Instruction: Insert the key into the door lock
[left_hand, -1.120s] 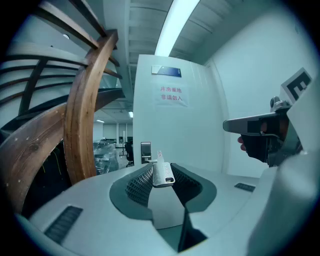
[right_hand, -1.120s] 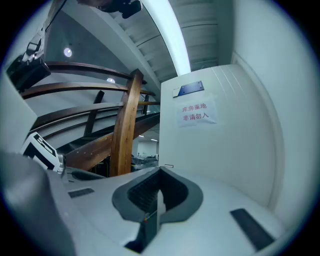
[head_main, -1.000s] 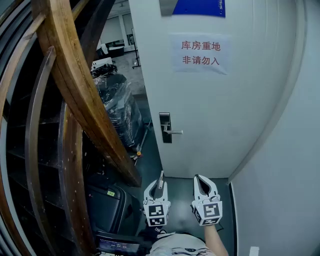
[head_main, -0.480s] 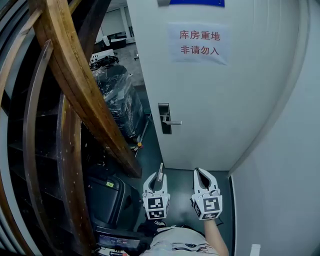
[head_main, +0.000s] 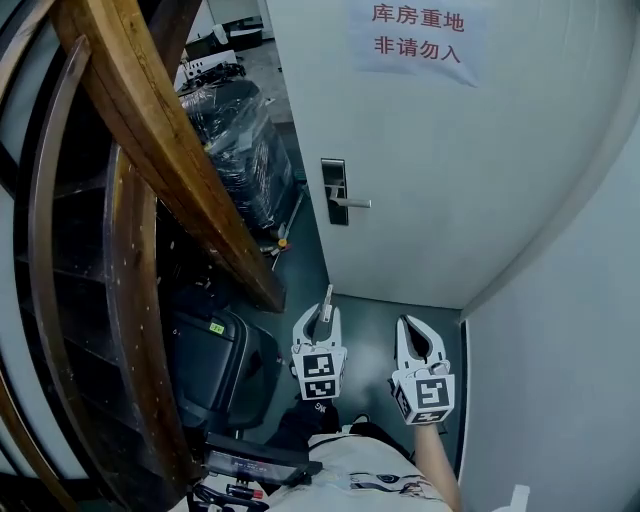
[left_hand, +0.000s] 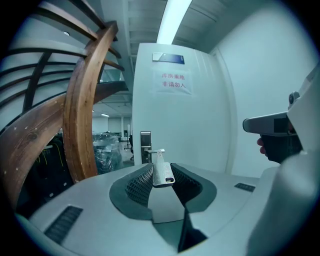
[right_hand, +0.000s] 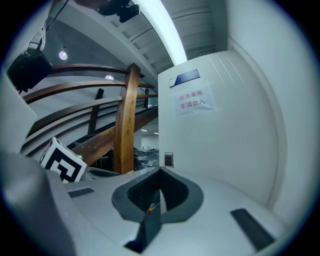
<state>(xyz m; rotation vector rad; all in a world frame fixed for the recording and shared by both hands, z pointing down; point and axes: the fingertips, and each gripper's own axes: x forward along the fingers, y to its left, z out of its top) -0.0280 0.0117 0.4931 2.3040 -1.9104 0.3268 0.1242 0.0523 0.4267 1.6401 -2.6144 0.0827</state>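
Observation:
A white door (head_main: 470, 180) carries a dark lock plate (head_main: 334, 190) with a silver lever handle (head_main: 352, 203) near its left edge. My left gripper (head_main: 323, 318) is shut on a silver key (left_hand: 161, 171) whose blade points toward the lock plate (left_hand: 145, 146), still well short of it. In the head view the key (head_main: 324, 304) sticks up from the jaws. My right gripper (head_main: 420, 340) is shut with nothing between its jaws and hangs to the right of the left one. The right gripper view shows the lock plate (right_hand: 169, 159) far ahead.
A curved wooden stair rail (head_main: 150, 150) rises at the left. Behind it stand plastic-wrapped goods (head_main: 235, 150) and a black case (head_main: 215, 365) on the floor. A paper sign (head_main: 418, 35) is stuck on the door. A white wall (head_main: 570, 350) closes the right side.
The view has shifted so the door and lock sit higher and nearer. Both grippers have risen a little toward the door, the left one still holding the key.

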